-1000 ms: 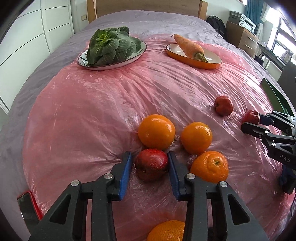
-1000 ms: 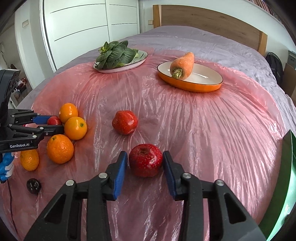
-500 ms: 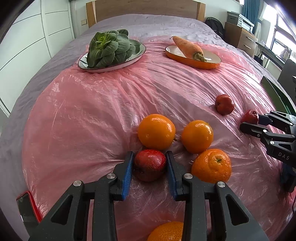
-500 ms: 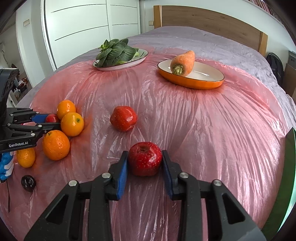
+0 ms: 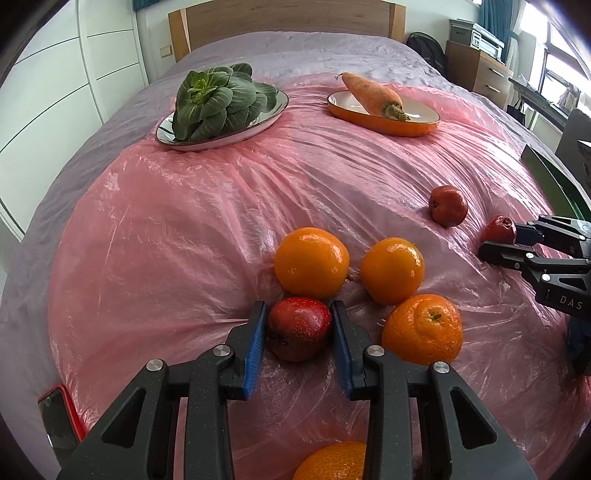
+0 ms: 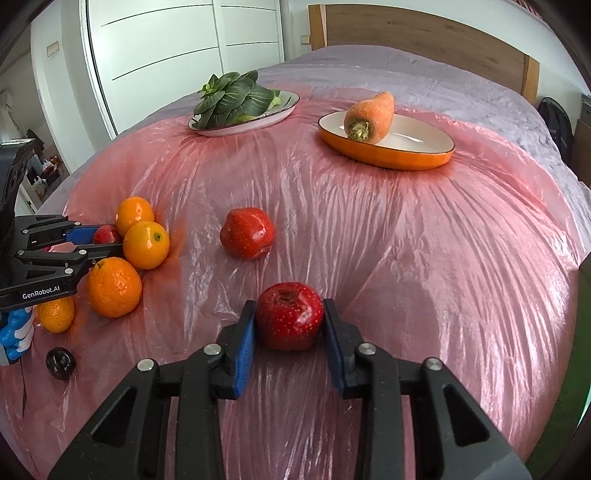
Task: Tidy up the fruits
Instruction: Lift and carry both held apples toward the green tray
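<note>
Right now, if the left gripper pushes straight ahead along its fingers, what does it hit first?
The left gripper already brackets a red apple. Pushed forward, apple and fingertips would likely meet the orange directly beyond it; the gap there looks small, though depth is unclear.

A wrinkled sheet of translucent pink plastic (image 5: 207, 221) covers most of a bed with a grey-lilac bedspread (image 5: 303, 51), filling the middle of both views. Toward the top of each frame stand two dishes, well apart. The white oval plate with a dark rim (image 5: 221, 136), upper left, carries a leafy green bok choy (image 5: 218, 99). The orange oval dish with a white inside (image 6: 388, 147) holds a fat orange carrot (image 6: 369, 112) lying tilted. A wooden headboard (image 5: 288, 16) runs along the top edge, white wardrobe doors (image 6: 166, 40) fill the upper left. A small round black object (image 6: 60, 363) lies lower left, and a red-edged phone (image 5: 59, 415) shows at the lower left corner.
</note>
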Demonstrator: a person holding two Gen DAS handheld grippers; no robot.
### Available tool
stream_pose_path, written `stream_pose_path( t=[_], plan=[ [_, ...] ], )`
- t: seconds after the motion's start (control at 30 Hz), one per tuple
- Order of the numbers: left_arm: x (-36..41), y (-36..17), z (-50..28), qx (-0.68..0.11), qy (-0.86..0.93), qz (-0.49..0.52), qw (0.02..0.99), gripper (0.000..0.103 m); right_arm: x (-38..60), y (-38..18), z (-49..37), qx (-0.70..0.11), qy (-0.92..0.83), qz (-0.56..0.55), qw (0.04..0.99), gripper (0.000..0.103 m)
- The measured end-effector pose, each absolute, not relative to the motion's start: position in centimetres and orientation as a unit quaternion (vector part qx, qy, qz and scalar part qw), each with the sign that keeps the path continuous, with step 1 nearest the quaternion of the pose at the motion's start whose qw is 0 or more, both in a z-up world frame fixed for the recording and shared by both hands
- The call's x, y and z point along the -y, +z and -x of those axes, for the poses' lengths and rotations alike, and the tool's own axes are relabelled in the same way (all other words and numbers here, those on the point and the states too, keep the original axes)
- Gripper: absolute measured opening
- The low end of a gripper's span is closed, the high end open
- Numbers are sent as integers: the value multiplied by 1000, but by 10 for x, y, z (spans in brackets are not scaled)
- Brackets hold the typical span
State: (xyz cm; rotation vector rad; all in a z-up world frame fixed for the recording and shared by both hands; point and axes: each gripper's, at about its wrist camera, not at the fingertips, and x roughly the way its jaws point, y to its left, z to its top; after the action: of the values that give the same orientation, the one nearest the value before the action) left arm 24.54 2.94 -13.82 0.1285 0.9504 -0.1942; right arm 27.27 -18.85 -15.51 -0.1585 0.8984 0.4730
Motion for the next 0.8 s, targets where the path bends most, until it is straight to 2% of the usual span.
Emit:
stream_pose_path(
  t=[0.8],
  plan=[
    [-43, -88, -223, -420, -71, -43, 904, 29, 194, -107, -254, -406, 230, 62, 882, 60]
  ],
)
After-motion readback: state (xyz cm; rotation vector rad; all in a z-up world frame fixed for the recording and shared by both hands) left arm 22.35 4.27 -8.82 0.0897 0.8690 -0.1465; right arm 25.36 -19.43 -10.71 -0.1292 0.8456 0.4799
